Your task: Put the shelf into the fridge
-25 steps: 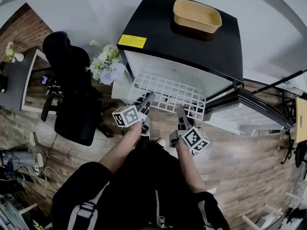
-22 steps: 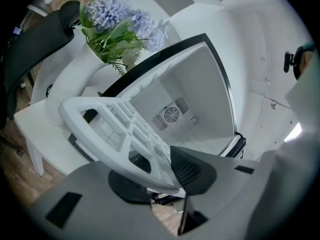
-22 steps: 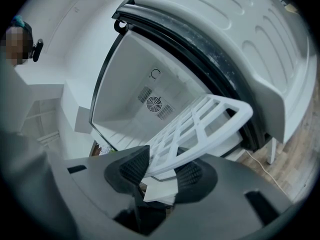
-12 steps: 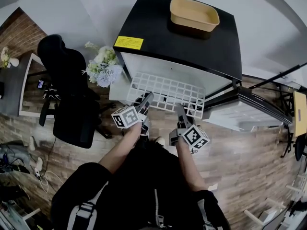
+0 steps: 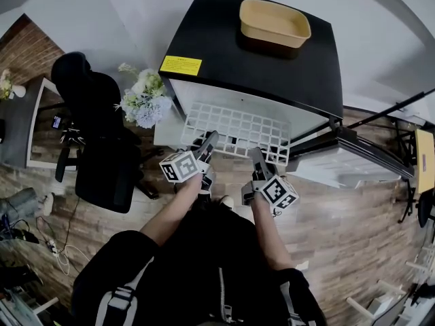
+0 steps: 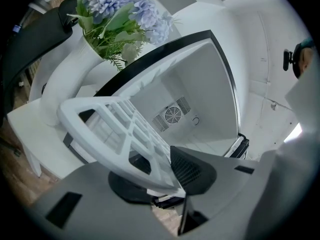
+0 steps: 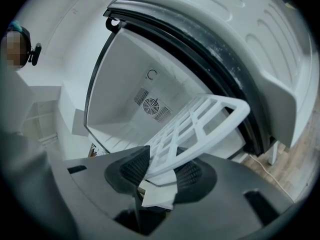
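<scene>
A white grid shelf is held level in front of the open black fridge. My left gripper is shut on the shelf's near left edge, my right gripper on its near right edge. In the left gripper view the shelf runs from the jaws toward the white fridge cavity, which has a round fan vent on its back wall. The right gripper view shows the shelf pinched between the black pads, pointing into the cavity. The fridge door stands open at the right.
A tan tray sits on top of the fridge. A vase of flowers stands on a white stand left of the fridge, close to the shelf's left end. A black office chair is farther left. The floor is wood plank.
The view has shifted slightly. Both grippers keep their hold and the shelf sits a touch closer to the fridge opening.
</scene>
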`<state>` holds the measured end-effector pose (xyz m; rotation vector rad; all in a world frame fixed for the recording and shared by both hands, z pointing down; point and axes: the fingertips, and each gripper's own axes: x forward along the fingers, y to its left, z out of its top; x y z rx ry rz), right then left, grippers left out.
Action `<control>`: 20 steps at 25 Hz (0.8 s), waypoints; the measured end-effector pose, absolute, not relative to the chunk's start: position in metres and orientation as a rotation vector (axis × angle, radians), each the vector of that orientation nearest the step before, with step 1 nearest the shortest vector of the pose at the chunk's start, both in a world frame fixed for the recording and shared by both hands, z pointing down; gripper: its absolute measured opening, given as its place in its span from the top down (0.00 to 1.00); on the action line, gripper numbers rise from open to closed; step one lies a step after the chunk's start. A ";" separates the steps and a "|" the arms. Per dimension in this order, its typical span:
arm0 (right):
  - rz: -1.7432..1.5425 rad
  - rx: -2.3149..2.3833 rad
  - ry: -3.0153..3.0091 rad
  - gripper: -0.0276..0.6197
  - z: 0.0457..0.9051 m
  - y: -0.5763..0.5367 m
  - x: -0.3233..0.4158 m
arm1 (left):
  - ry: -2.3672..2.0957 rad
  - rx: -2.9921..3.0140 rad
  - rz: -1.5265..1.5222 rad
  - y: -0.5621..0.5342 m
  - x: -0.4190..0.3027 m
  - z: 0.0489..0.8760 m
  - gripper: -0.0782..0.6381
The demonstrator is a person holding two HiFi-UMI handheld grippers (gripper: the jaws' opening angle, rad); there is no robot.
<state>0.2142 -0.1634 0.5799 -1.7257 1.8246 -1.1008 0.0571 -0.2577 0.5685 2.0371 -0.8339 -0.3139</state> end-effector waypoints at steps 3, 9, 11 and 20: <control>-1.122 -1.723 1.821 0.73 0.586 -0.164 0.215 | -0.837 2.037 -0.311 -0.260 0.058 0.569 0.73; -1.120 -1.715 1.817 0.73 0.585 -0.169 0.216 | -0.840 2.036 -0.316 -0.265 0.059 0.569 0.73; -1.121 -1.716 1.816 0.73 0.588 -0.170 0.218 | -0.839 2.036 -0.318 -0.266 0.060 0.569 0.73; -1.145 -1.709 1.820 0.72 0.593 -0.173 0.219 | -0.825 2.042 -0.319 -0.270 0.062 0.569 0.73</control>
